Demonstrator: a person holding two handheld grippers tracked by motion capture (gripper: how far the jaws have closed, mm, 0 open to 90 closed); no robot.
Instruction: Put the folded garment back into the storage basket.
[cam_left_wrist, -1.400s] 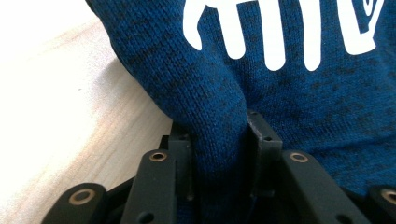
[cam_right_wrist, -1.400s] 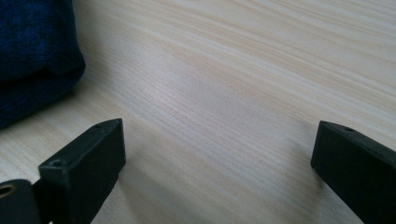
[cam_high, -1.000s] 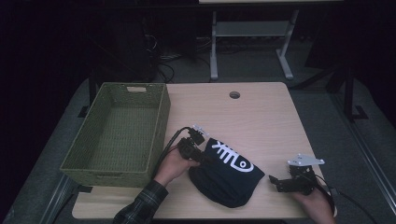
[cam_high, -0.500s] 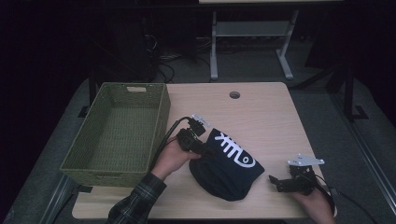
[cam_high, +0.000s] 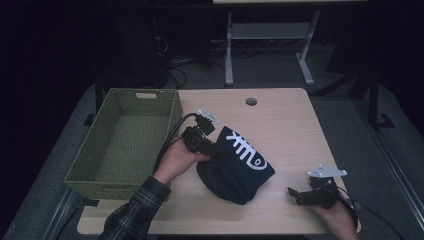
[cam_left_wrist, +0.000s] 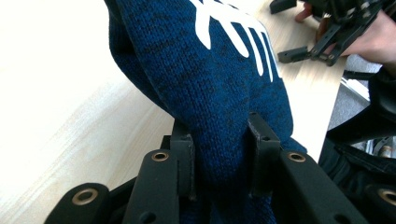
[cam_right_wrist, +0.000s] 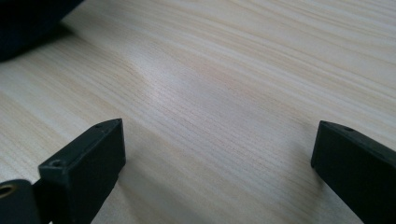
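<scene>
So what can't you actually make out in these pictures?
- Dark blue knitted garment with white fishbone print: its type; it is bunched up, high view.
- Left gripper, left gripper view: its pads, buried in knit.
- Green woven basket: near inside wall, hidden by its rim, high view.

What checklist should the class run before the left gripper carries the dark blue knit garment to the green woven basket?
1. Left gripper clamped on dark blue knit garment: ok.
2. Garment fully off the table: not ok, its lower bulk rests there.
3. Green woven basket has room: ok.
4. Right gripper open and apart from the garment: ok.
5. Left gripper's cable free of the basket rim: cannot tell.
</scene>
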